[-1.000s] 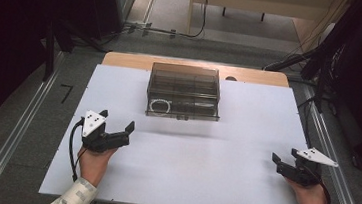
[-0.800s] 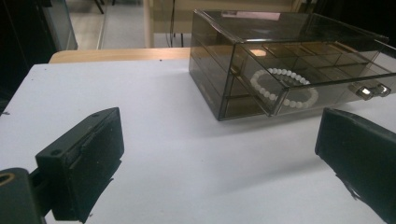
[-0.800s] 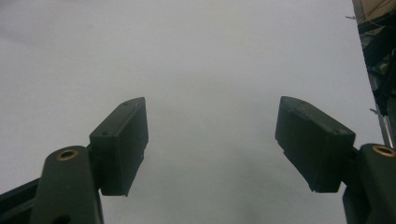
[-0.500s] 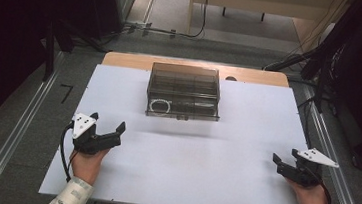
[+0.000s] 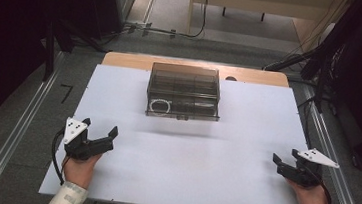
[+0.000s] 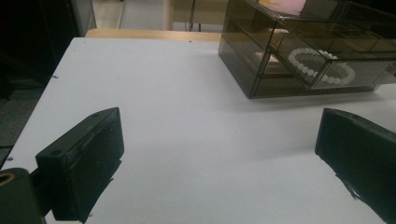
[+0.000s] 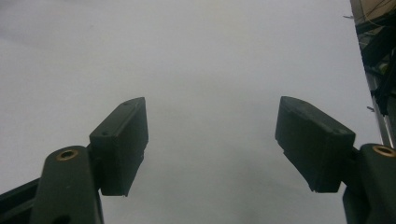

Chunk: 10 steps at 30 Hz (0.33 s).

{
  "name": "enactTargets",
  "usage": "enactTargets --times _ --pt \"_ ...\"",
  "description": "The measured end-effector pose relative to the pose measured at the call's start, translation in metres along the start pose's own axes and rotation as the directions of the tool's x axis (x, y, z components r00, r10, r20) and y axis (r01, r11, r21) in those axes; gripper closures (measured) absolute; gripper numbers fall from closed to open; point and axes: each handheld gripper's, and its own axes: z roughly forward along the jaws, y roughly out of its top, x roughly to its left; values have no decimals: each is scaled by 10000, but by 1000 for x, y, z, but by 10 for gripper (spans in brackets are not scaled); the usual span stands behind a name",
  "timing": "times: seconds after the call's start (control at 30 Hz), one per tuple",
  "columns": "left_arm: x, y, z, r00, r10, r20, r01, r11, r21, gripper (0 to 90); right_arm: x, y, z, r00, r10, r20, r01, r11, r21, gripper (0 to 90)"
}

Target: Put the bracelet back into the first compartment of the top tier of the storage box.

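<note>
Your left gripper (image 5: 99, 134) has drawn back toward you to 8 o'clock on the table (image 5: 241, 188), jaws wide, aimed at 2 o'clock. Your right gripper (image 5: 286, 157) rests at 4 o'clock, jaws wide too. At 12 o'clock sits the box (image 5: 184, 92), bracelet (image 6: 321, 64) inside.

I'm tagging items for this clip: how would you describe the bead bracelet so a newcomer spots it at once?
Find the white table, then the smoky see-through box at its far middle. In the box's front left compartment lies the bracelet, a ring of small white beads, the one pale round thing among dark dividers.
</note>
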Motion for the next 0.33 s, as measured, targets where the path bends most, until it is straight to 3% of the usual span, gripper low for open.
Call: enactTargets --times 0.33 --pt "3 -2 1 10000 -97 -6 97 9998 176 14 0 -1 -2 10000 71 -28 -71 10000 -60 235"
